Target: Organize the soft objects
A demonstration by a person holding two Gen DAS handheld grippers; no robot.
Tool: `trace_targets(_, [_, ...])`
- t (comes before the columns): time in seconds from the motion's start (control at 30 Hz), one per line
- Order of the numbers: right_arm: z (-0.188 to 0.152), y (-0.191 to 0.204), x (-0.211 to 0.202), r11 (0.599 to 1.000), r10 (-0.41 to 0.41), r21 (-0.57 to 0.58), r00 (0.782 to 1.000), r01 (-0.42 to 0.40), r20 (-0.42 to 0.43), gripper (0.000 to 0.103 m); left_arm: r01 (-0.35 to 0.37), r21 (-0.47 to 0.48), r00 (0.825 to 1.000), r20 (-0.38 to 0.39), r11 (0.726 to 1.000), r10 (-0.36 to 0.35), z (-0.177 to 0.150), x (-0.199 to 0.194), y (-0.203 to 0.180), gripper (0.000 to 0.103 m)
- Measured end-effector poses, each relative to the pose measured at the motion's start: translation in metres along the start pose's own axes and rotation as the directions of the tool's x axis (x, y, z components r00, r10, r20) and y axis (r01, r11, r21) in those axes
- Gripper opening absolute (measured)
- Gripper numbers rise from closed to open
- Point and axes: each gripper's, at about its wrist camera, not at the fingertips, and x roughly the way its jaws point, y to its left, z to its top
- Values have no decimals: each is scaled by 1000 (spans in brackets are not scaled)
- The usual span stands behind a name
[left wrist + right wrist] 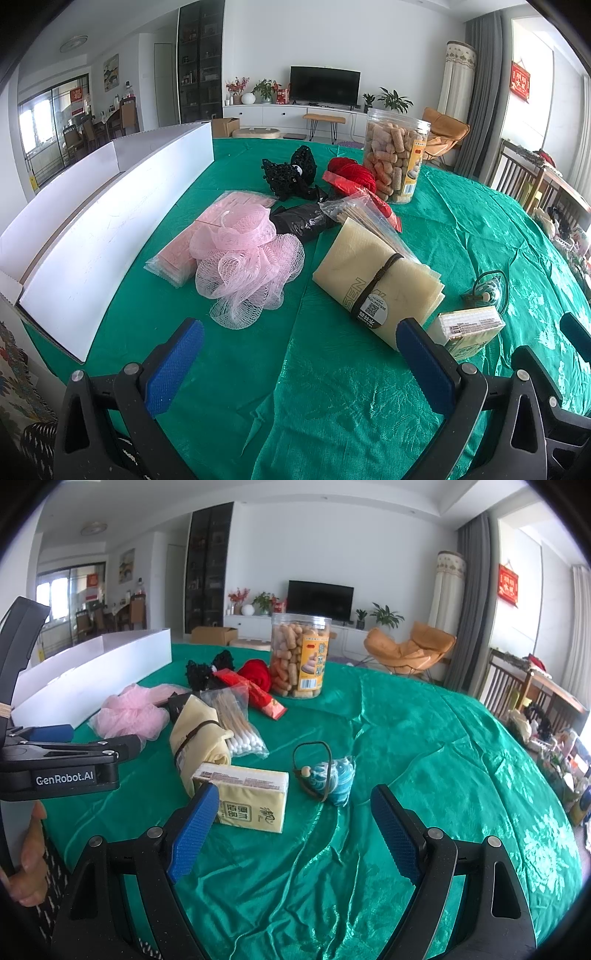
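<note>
Both grippers, L (299, 354) & R (291, 825), jaws apart; "GenRobot.AI" on L body.

Both views are bright with daylight. It enters through the glass doors (55, 122) at the upper left of the frame and a window behind the grey curtain (480, 92) at the right edge, where it blows out to white. The shiny green cloth (406, 738) on the desk throws pale glare along its creases. Shadows are soft and short. Fisheye distortion bends walls and ceiling lines, and black vignetting fills the corners. Near objects are sharp; the far room is slightly soft.
</note>
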Motion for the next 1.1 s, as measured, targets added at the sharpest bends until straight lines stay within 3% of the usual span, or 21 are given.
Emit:
trace_targets(0.63, [-1,-1,5,1000,10,-9,999,-10,-39,86,1,-2,1000,-4,1000,-1,-1,1,1,103])
trace_targets(0.97, [-8,-8,24,1000,28,18,991,-26,-127,86,8,-46,999,-41,999,-10,0,8,9,103])
trace_targets(1.1, [-7,-6,44,994,109,13,974,-109,-199,86,13,-90,997,-72,996,-19,0,14,18,103])
